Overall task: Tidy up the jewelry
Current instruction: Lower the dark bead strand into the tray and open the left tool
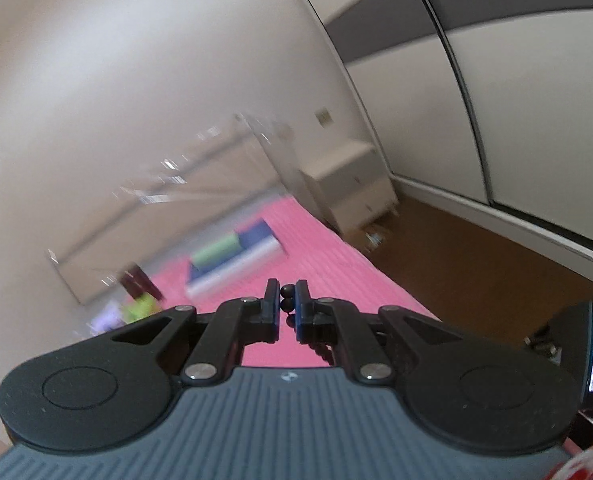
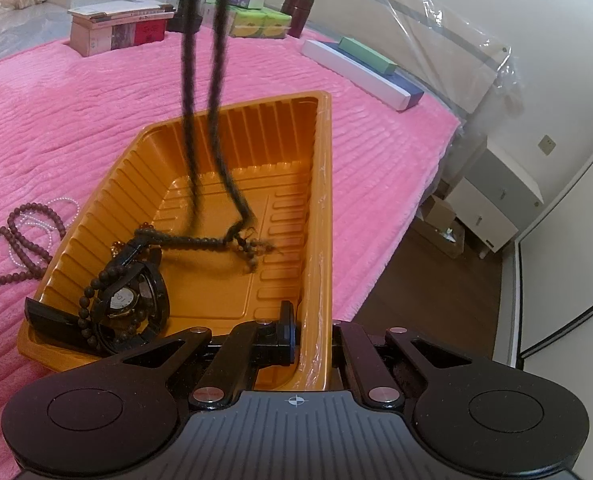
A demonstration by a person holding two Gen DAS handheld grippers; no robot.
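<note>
surface: pink blanket (image 2: 96, 120) | left claw (image 1: 286, 306) pinches beads (image 1: 286, 298) | right claw (image 2: 314, 332) clamps tray (image 2: 320, 240)

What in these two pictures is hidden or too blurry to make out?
- Left wrist view: boxes on the pink blanket are smeared by motion blur.
- Left wrist view: the dark bead string in the left fingers drops behind them.
- Right wrist view: that string's top is cut by the upper edge.
- Right wrist view: the orange plastic tray wall hides one right finger.
</note>
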